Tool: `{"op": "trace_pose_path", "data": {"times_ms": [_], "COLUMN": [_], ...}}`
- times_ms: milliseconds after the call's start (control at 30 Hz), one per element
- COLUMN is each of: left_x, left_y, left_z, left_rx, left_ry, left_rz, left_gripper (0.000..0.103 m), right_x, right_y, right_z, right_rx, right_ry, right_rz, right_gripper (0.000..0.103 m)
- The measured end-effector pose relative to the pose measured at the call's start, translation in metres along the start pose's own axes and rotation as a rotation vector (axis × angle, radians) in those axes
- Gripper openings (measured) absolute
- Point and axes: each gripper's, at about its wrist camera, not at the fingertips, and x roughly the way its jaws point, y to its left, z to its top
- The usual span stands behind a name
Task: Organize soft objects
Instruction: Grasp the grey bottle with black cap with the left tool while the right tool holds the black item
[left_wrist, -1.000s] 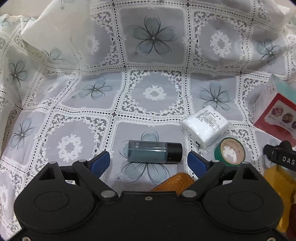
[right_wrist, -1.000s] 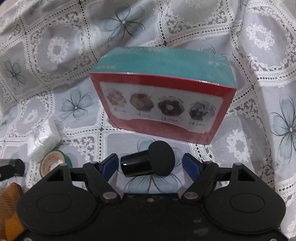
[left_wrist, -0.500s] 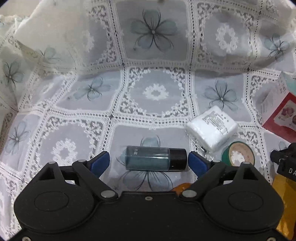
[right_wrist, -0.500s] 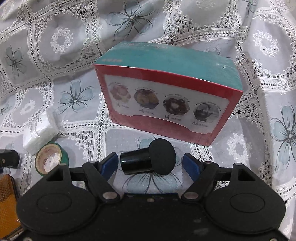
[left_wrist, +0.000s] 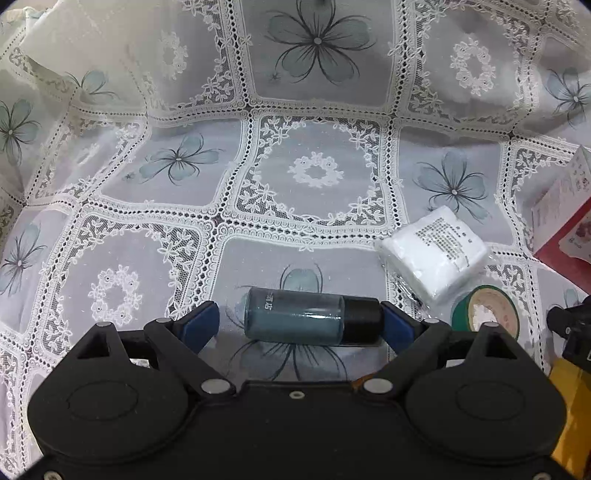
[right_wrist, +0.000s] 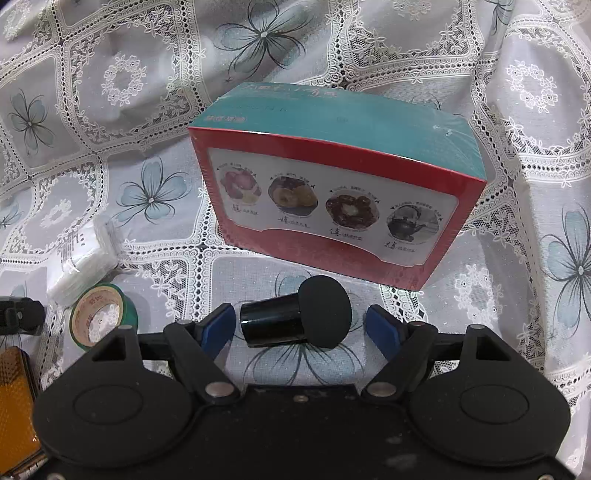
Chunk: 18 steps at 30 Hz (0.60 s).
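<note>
Two grippers stand open above the lace cloth (left_wrist: 314, 173). The left gripper (left_wrist: 301, 322) has the bottle (left_wrist: 295, 320) lying between its spread jaws; the right gripper (right_wrist: 301, 322) frames the black sponge applicator (right_wrist: 295, 322), pads apart from it.

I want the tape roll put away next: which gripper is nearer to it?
Left. The left gripper straddles the bottle, just left of the green tape roll; the right gripper sits farther right, around the sponge applicator.
</note>
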Motion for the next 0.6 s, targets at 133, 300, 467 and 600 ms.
{"op": "trace_pose_path", "data": {"times_ms": [133, 300, 467, 600], "left_x": [0.000, -0.007, -0.034, -0.062], "left_y": [-0.003, -0.004, -0.002, 0.002], "left_z": [-0.003, -0.005, -0.010, -0.023], "left_rx": [0.015, 0.025, 0.005, 0.005], "left_ry": [-0.015, -0.053, -0.105, -0.139], "left_rz": [0.005, -0.022, -0.034, -0.054], "left_gripper": [0.082, 0.065, 0.065, 0.065], "right_x": [0.000, 0.000, 0.000, 0.000], "right_y": [0.000, -0.004, -0.004, -0.004], "right_z": [-0.001, -0.001, -0.001, -0.001], "right_rx": [0.003, 0.007, 0.007, 0.007], "right_ry": [-0.001, -0.004, -0.005, -0.006], "right_rz": [0.007, 0.012, 0.012, 0.012], "right_gripper": [0.079, 0.080, 0.080, 0.080]}}
